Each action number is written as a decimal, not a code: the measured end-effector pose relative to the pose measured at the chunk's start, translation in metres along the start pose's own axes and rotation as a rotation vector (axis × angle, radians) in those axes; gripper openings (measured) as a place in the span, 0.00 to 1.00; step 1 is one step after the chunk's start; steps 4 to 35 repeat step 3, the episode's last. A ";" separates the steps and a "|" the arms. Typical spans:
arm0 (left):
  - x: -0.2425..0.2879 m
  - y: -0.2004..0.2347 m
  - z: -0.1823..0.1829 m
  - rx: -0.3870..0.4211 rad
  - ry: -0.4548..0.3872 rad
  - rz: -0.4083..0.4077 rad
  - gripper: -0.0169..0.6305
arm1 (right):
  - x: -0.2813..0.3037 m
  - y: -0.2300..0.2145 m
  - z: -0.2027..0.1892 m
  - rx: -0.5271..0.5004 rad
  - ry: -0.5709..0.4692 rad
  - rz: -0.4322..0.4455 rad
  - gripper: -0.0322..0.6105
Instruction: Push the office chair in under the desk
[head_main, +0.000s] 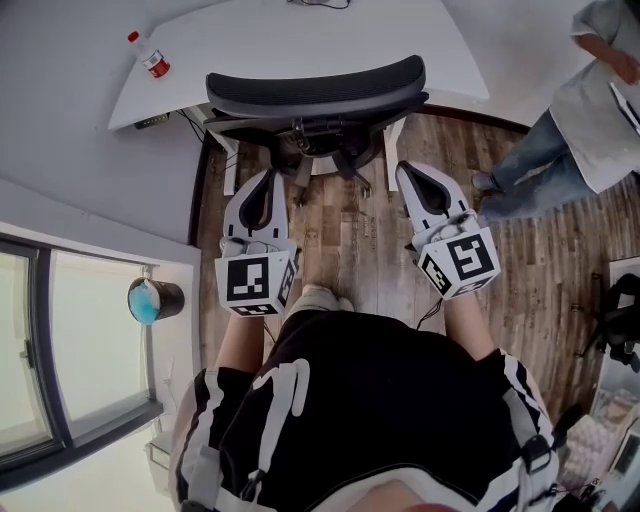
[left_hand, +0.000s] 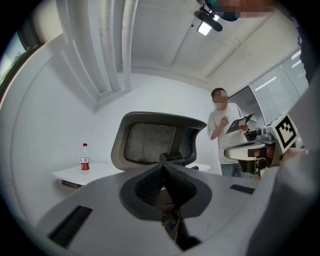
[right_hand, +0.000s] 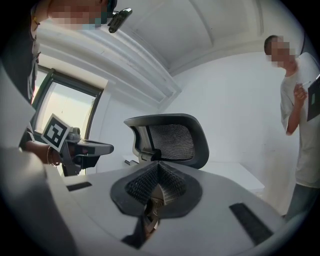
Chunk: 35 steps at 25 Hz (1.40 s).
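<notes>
The office chair's black mesh backrest (head_main: 316, 88) stands against the front edge of the white desk (head_main: 250, 40), with its seat hidden under the desktop. My left gripper (head_main: 268, 180) and right gripper (head_main: 408, 172) point level at the chair from a short way behind it, touching nothing. In the left gripper view the left gripper (left_hand: 164, 163) has its jaws together and empty, with the backrest (left_hand: 155, 142) ahead. In the right gripper view the right gripper (right_hand: 159, 164) is likewise shut and empty before the backrest (right_hand: 170, 140).
A red-labelled bottle (head_main: 150, 56) stands on the desk's left end. A person (head_main: 580, 130) with a tablet stands on the wood floor to the right. A window (head_main: 60, 340) and a wall line the left, with a dark cup (head_main: 153, 300) on the sill. Dark equipment (head_main: 615, 330) sits far right.
</notes>
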<state>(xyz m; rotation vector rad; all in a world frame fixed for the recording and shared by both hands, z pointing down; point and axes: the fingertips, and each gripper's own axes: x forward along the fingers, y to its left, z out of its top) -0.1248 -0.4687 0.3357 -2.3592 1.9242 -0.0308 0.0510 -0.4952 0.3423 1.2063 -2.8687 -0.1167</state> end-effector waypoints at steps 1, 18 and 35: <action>0.000 0.000 0.001 -0.001 -0.001 -0.001 0.04 | 0.000 0.000 0.000 0.000 0.000 0.000 0.06; 0.001 -0.002 0.002 -0.003 -0.003 -0.002 0.04 | -0.001 -0.001 0.001 -0.001 0.002 0.000 0.06; 0.001 -0.002 0.002 -0.003 -0.003 -0.002 0.04 | -0.001 -0.001 0.001 -0.001 0.002 0.000 0.06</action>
